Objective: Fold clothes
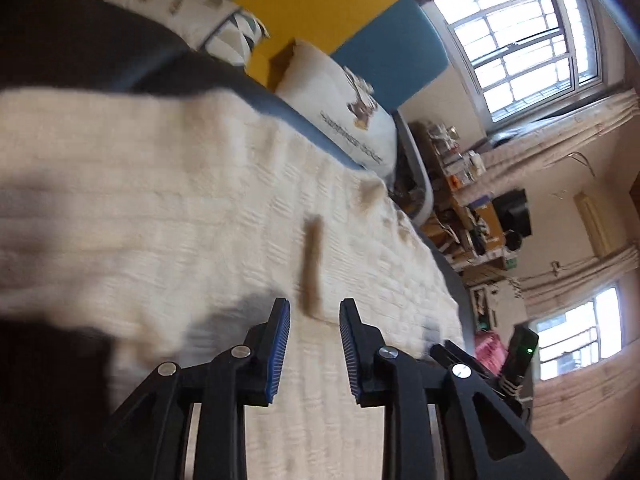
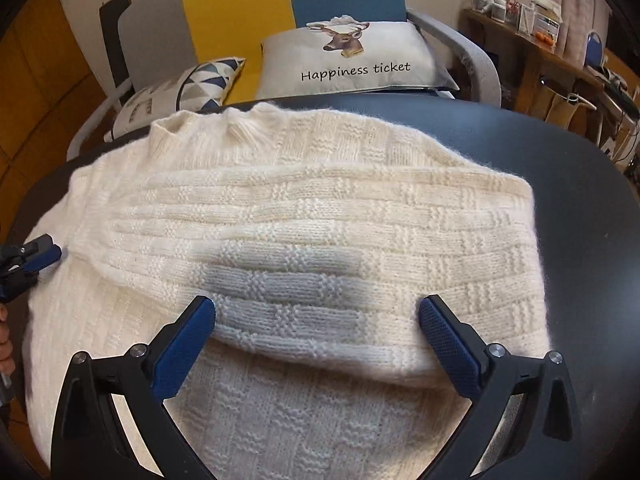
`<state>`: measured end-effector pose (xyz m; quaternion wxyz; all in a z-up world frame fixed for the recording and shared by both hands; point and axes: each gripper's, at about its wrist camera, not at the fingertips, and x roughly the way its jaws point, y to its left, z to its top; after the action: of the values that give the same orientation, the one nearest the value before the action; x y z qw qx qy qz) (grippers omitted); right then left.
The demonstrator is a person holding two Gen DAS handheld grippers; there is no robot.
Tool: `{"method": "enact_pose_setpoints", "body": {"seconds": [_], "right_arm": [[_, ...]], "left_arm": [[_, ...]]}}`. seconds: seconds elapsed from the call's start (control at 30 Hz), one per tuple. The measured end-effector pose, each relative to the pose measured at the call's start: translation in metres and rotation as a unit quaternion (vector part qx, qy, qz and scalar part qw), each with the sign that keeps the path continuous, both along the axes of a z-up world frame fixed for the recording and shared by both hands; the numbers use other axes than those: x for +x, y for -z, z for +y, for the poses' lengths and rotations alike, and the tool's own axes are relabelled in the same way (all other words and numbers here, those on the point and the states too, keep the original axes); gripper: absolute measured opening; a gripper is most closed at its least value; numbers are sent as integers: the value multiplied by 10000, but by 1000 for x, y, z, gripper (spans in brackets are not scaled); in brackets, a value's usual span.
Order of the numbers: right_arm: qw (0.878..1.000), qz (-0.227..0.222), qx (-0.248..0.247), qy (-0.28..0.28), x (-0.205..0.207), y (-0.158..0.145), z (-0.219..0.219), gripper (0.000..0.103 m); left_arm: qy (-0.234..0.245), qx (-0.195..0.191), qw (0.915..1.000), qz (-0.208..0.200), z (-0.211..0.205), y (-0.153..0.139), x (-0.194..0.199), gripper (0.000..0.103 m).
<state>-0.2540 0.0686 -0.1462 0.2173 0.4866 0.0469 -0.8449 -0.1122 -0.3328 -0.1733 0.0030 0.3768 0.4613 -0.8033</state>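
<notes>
1. Your cream knitted sweater (image 2: 304,216) lay spread on the dark round tabletop (image 2: 580,208), its collar pointing away from you toward the cushions, with one sleeve folded across the body.
2. Your right tongs (image 2: 316,332) hung above the near edge of that folded sleeve; the sleeve's hem ran between the two blue pads (image 2: 184,344), but neither pad pressed on the knit.
3. The right tongs stood spread as wide as they go and held nothing.
4. Your left tongs (image 1: 315,312) hovered over the sweater (image 1: 200,200) at its left side; in the right wrist view they appeared at the picture's left edge (image 2: 36,260), just beside the sweater's shoulder.
5. The left tongs stood partly apart, with only bare knit showing in the gap and nothing clamped; that view was blurred.
6. A brownish strip (image 1: 312,260) on the knit lay just beyond the left tongs' tips; what it was could not be told.
7. Beyond the tabletop, a chair (image 2: 472,56) held the deer cushion (image 2: 352,60) reading "Happiness ticket", and a triangle-patterned cushion (image 2: 192,88) lay beside it.
8. A wooden shelf (image 2: 520,28) at the far right carried small jars and boxes, too small to identify.
</notes>
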Motion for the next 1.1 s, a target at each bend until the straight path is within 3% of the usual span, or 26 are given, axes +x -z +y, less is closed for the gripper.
{"method": "enact_pose_setpoints", "body": {"seconds": [0.2, 0.27, 0.33, 0.43, 0.53, 0.7, 0.83, 0.97, 1.1], "right_arm": [[9994, -151, -292, 59, -3, 2, 3, 103], [9996, -105, -261, 55, -2, 4, 2, 103], [9998, -39, -176, 46, 0, 6, -2, 103], [9999, 111, 11, -39, 4, 9, -6, 103], [9998, 165, -15, -75, 5, 11, -5, 103], [9997, 159, -159, -29, 3, 10, -1, 103], [9995, 206, -235, -9, 5, 10, 1, 103], [9992, 244, -315, -36, 6, 9, 3, 103], [9986, 158, -498, -79, 6, 2, 9, 103]], "left_arm": [[-178, 443, 9988, -113, 7, 16, -17, 26], [-300, 547, 9980, -107, 6, 17, -17, 23], [-412, 575, 9974, -101, 5, 18, -18, 6], [-606, 505, 9968, 89, 7, 8, -15, 5], [-600, 361, 9961, 532, 15, -20, -12, 5], [-90, -165, 9930, 1168, 39, -84, -36, 5], [523, -923, 9796, 1706, 75, -142, -50, 5], [635, -1387, 9789, 1358, 84, -126, -47, 5], [123, -1281, 9909, 405, 49, -66, -42, 5]]}}
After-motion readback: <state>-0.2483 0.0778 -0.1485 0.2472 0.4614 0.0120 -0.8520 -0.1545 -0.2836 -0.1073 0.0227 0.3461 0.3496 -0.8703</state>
